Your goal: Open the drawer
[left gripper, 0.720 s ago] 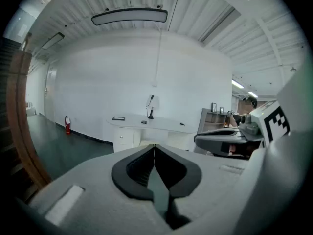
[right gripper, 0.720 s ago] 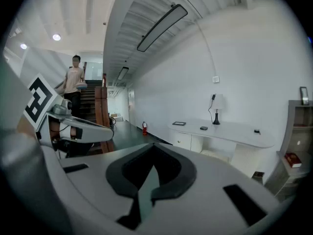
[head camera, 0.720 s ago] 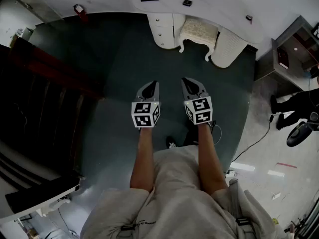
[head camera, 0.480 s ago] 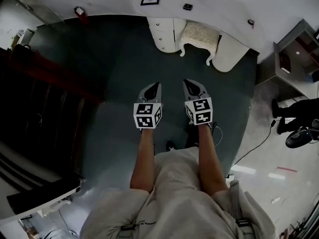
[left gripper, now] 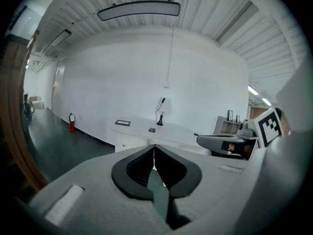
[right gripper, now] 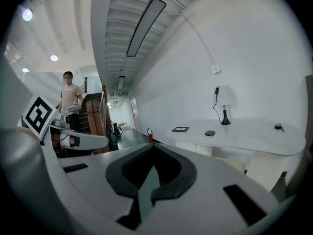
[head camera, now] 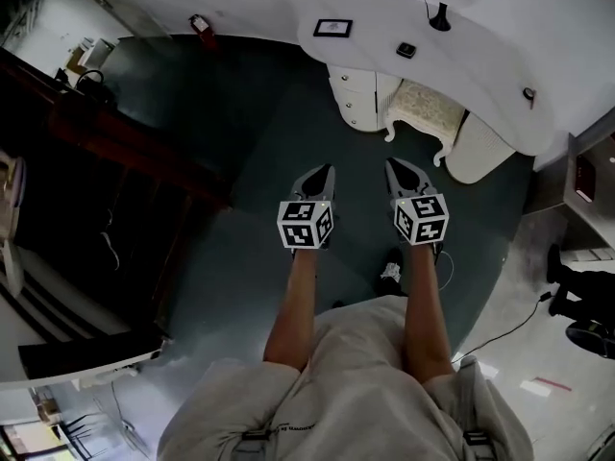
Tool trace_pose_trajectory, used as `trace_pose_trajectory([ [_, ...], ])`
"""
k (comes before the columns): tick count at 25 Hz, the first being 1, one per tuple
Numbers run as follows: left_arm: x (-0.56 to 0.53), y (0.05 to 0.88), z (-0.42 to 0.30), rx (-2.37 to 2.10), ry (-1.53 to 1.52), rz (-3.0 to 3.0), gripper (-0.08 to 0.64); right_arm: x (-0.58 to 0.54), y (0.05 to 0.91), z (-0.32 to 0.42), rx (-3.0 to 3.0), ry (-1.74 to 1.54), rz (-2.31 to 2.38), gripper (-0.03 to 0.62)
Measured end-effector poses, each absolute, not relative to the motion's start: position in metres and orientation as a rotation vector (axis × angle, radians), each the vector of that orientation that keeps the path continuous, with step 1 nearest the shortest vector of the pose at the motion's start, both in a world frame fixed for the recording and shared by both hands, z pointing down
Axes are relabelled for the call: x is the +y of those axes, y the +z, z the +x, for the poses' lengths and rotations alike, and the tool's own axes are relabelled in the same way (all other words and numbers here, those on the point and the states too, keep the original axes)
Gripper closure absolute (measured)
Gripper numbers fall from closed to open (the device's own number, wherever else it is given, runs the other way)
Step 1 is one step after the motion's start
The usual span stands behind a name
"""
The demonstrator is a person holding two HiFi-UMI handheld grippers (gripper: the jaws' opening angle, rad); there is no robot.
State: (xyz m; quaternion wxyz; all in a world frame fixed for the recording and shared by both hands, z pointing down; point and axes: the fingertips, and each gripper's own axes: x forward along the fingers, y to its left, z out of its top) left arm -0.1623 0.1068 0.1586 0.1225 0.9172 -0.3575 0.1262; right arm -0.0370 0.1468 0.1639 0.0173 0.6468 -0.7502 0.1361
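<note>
A white curved desk [head camera: 480, 56] stands ahead by the wall, with a white drawer unit [head camera: 356, 99] under its left part; the drawers look closed. A cream-cushioned stool [head camera: 423, 111] sits beside the unit. Both grippers are held out side by side over the dark floor, well short of the desk. My left gripper [head camera: 325, 169] is shut and empty, its jaws meeting at the tip [left gripper: 154, 146]. My right gripper [head camera: 392, 164] is likewise shut on nothing [right gripper: 152, 146]. In the left gripper view the drawer unit [left gripper: 128, 142] shows far off.
On the desk are a lamp [head camera: 441, 14], a dark frame [head camera: 332, 28] and a small dark object [head camera: 407, 50]. A dark wooden stair rail [head camera: 115, 142] runs along the left. A red fire extinguisher [head camera: 202, 24] stands by the wall. A person [head camera: 581, 281] and a shelf [head camera: 588, 176] are at the right.
The desk and drawer unit have come nearer and shifted right in the head view as the person walks forward. Both grippers keep the same shut pose.
</note>
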Motion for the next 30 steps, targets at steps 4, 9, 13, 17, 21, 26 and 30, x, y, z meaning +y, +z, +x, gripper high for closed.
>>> trace_pose_trajectory([
  [4,0.079,0.161,-0.150,-1.126,0.344,2.614,0.549,0.117,0.155,-0.014,-2.374,0.378,1.974,0.577],
  [9,0.044,0.159,-0.125,-1.174,0.317,2.580,0.549,0.082,0.159,0.016,-2.404,0.404,1.910,0.577],
  [13,0.027,0.173,-0.115,-1.172,0.264,2.500,0.549,0.064,0.167,0.033,-2.418,0.456,1.861,0.577],
  [17,0.008,0.185,-0.128,-1.233,0.301,2.454,0.549,0.047,0.170,0.041,-2.450,0.478,1.826,0.577],
  [21,-0.011,0.194,-0.136,-1.273,0.253,2.399,0.549,0.035,0.176,0.046,-2.459,0.534,1.801,0.577],
  [26,-0.043,0.213,-0.145,-1.304,0.192,2.307,0.549,0.014,0.200,0.049,-2.416,0.685,1.767,0.577],
  [30,-0.093,0.232,-0.144,-1.233,0.120,2.278,0.549,-0.041,0.227,0.053,-2.309,0.741,1.785,0.577],
])
